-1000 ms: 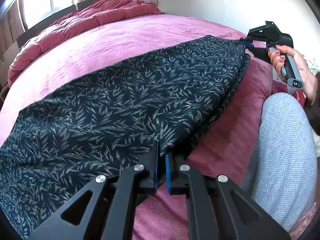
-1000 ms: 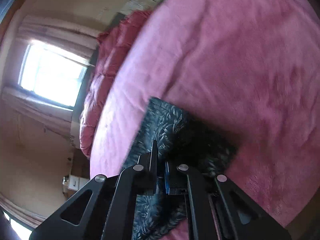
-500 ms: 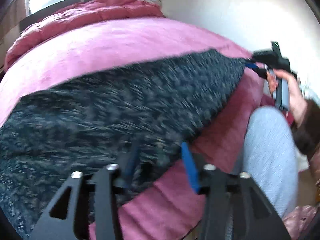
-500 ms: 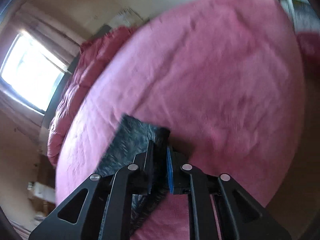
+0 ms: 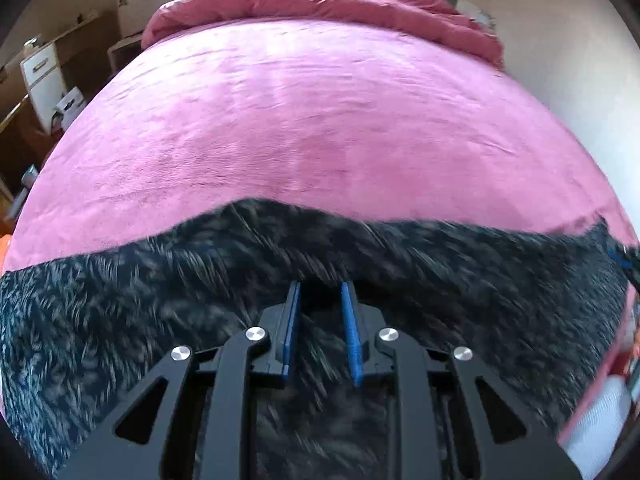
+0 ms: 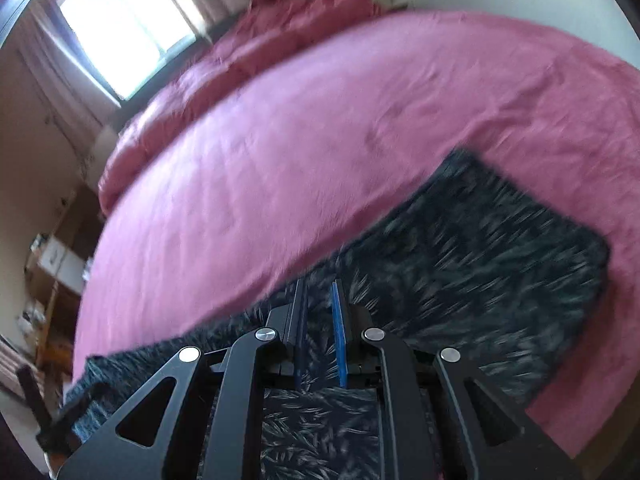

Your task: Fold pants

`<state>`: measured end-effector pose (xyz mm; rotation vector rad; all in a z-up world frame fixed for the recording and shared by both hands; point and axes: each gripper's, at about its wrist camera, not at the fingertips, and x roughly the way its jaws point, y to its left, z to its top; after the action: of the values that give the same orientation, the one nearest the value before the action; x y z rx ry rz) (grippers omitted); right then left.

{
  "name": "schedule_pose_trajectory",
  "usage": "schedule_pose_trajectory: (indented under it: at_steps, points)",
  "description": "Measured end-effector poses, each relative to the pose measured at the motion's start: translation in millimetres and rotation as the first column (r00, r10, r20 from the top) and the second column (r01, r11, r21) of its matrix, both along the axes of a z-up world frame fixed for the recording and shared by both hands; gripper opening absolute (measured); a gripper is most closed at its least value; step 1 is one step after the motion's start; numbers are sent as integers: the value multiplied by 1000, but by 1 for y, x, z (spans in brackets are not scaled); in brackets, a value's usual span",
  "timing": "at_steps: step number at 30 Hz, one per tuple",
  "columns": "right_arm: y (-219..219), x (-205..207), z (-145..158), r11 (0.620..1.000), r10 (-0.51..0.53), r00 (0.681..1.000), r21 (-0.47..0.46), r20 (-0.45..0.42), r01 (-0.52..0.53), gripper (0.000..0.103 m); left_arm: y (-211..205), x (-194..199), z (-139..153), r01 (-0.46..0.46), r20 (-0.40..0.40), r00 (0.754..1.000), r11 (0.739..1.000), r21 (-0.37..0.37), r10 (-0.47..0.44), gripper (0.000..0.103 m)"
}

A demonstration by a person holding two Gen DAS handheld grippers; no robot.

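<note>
While both cameras blur with motion, your left claw (image 5: 320,300) stands with its jaws parted, a clear gap between the blue pads (image 5: 291,328), nothing pinched. The pants (image 5: 120,320) lie directly under and ahead of that claw, a dark leaf-print band running from far left to far right across the near edge of the bed (image 5: 320,120). Their far edge sits just beyond the fingertips; past it is bare pink cover. A red duvet (image 5: 320,0) is bunched well ahead at the head of the bed. Cabinets (image 5: 42,76) stand off to the left.

Your right claw (image 6: 320,300) is likewise released, pads (image 6: 339,340) apart with cloth showing through the gap, not gripped. From this claw, the pants (image 6: 500,260) spread beneath the fingers and out to the right, ending in a squared end ahead-right. A narrower strip trails back to the left. Pink cover (image 6: 280,160) fills the view ahead; a window (image 6: 120,28) is far ahead-left. Whether the fingers touch the cloth, you cannot tell in either view.
</note>
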<state>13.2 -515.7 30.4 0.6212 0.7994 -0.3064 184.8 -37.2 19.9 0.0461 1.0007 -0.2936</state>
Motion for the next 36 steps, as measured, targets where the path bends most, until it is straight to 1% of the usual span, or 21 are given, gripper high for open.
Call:
schedule_pose_trajectory:
  at_steps: [2,4,6,8,10,12,13,14,15,16,17,18,19,21,23,24,25,29,32,34,36]
  points:
    - [3,10,-9,1000,18,999,4,-29,-18,10,-1,13,-6,-19,10,1000,1000,14,19,20]
    - [1,17,-18,1000,16,998,11,-62,-16,10,-2,23,-11,-32,15,999,999,4,32,19]
    - [-7,24,-30,999,0,997,48,-72,3,11,-3,29,-12,-46,35,998,999,-5,46,19]
    - [-14,32,-36,996,-15,999,83,-51,19,11,-7,27,-14,-39,87,996,999,24,37,20]
    - [-16,34,-36,996,-14,999,82,-37,17,11,-9,22,-18,-26,131,991,998,53,19,20]
    - [-18,30,-35,996,-16,1000,93,-18,17,11,-7,16,-17,-29,152,988,999,33,23,20]
    - [-21,26,-34,993,-19,1000,113,-6,19,14,-3,13,-17,-29,152,988,1000,11,27,20]
    - [-26,17,-33,990,-27,1000,137,7,25,33,1,9,-18,-29,148,989,1000,-2,29,20]
    - [-35,4,-30,984,-50,998,173,36,43,67,7,4,-18,-28,139,990,999,-18,30,23]
    - [-42,-8,-27,980,-75,995,189,64,61,80,11,-1,-19,-27,132,991,999,-29,30,27]
    - [-49,-19,-19,978,-103,990,192,93,84,88,13,-5,-19,-25,132,991,999,-33,29,30]
    - [-57,-35,-8,979,-131,984,172,124,108,88,16,-13,-19,-19,138,990,999,-34,23,39]
    - [-61,-44,0,983,-129,982,150,137,108,88,18,-23,-19,-7,154,988,1000,-26,11,52]
    - [-72,-64,17,990,-123,983,91,140,111,88,18,-39,-20,-1,172,985,1000,1,0,62]
    - [-81,-81,23,990,-136,983,47,119,132,88,20,-52,-19,-5,190,982,1000,2,5,65]
    - [-87,-93,24,989,-149,984,32,98,146,88,21,-57,-18,-8,194,981,1000,-4,9,72]
    - [-94,-104,23,986,-163,983,36,85,161,88,23,-63,-19,-18,188,982,1000,-5,19,81]
    - [-117,-139,9,974,-214,975,91,62,208,88,34,-78,-20,-39,183,982,999,-13,40,84]
    - [-113,-138,-4,958,-257,965,146,48,247,85,43,-89,-14,-61,204,977,998,-11,62,90]
    - [-113,-140,-17,943,-280,959,197,36,268,83,51,-93,-11,-95,213,973,995,-8,95,95]
    - [-119,-142,-27,930,-301,953,233,28,286,81,59,-95,-10,-118,214,970,993,-9,117,95]
